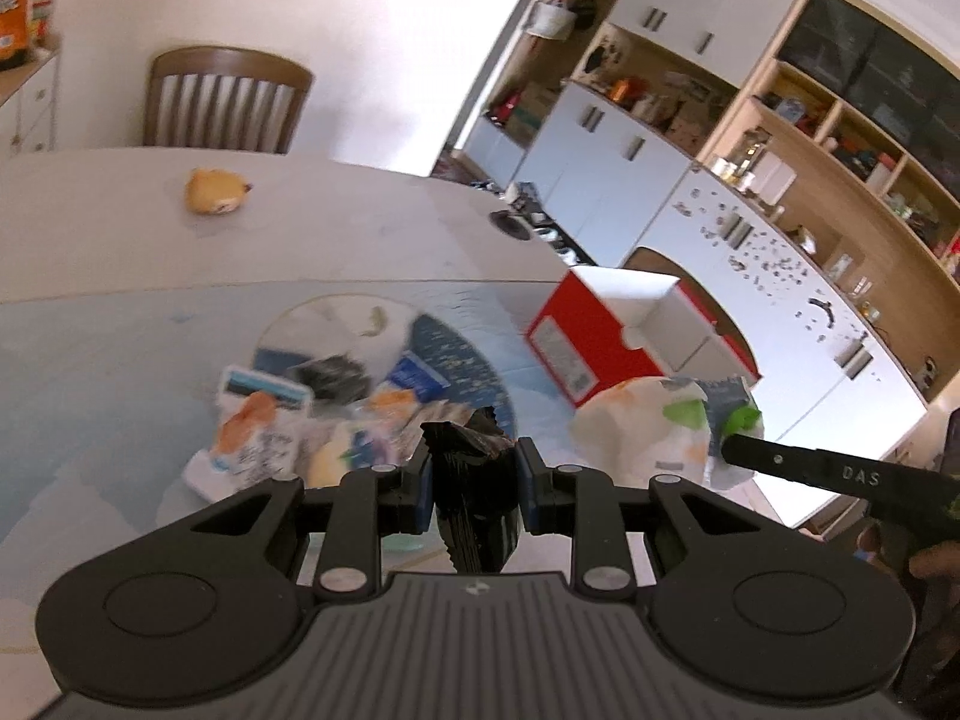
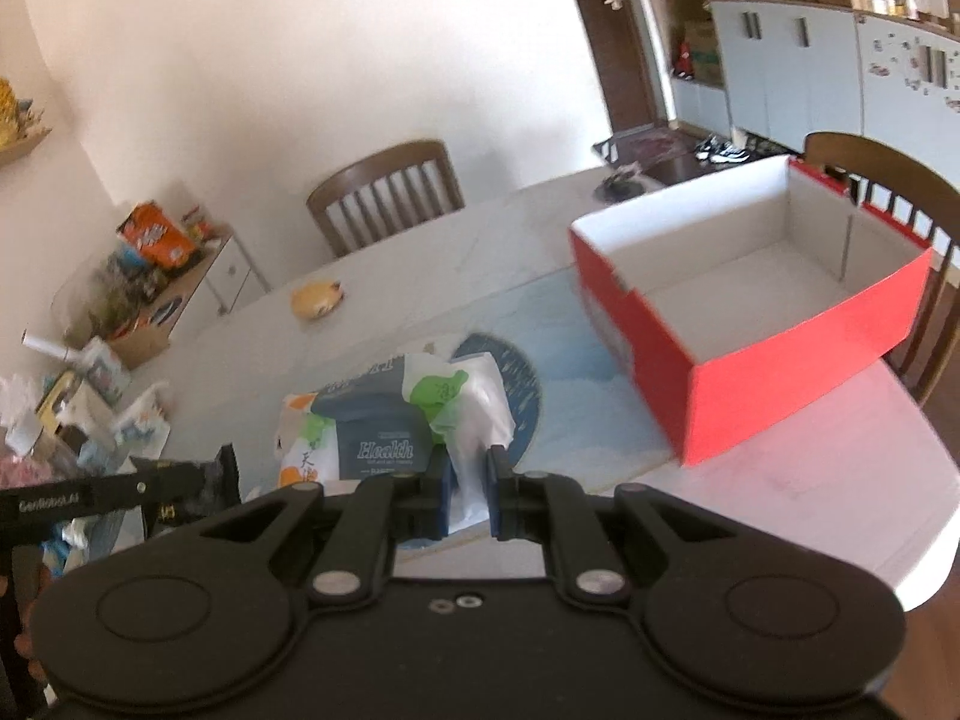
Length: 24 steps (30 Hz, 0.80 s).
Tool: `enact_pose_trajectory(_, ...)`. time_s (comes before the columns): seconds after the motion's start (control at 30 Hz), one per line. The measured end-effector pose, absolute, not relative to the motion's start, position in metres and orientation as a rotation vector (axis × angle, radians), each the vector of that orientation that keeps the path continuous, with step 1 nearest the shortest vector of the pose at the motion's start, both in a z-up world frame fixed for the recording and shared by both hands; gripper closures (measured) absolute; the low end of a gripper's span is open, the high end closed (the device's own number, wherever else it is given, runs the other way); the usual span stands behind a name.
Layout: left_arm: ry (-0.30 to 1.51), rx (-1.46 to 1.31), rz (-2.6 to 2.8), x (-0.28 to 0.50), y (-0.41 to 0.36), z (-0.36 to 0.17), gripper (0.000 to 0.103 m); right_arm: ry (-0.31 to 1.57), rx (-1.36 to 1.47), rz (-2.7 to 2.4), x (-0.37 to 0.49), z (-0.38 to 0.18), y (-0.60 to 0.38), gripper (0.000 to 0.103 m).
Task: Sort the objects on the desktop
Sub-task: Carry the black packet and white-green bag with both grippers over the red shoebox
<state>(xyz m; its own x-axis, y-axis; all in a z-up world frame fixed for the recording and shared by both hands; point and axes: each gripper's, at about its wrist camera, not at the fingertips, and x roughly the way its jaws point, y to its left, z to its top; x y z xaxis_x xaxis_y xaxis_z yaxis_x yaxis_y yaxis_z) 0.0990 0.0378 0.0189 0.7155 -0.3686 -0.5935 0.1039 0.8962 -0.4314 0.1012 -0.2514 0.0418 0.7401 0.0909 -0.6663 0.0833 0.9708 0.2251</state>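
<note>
My left gripper is shut on a black crinkled packet and holds it above a pile of snack packets on the blue mat. My right gripper is shut on a white plastic bag with green and orange print, wrapped round a dark blue "Health" packet. The bag also shows in the left wrist view, lifted at the right. The open red box with a white inside stands on the table to the right, empty; it also shows in the left wrist view.
A yellow plush toy lies far back on the white table. A wooden chair stands behind the table, another chair behind the box. Cupboards and shelves fill the right. A cluttered side cabinet stands left.
</note>
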Motion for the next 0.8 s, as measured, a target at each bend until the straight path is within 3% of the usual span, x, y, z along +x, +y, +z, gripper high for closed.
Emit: enact_pose_trajectory(0.8,0.687,-0.298,-0.406,0.170,-0.076,0.049,0.078,0.641,0.294,-0.120,0.118,0.060,-0.354,0.092)
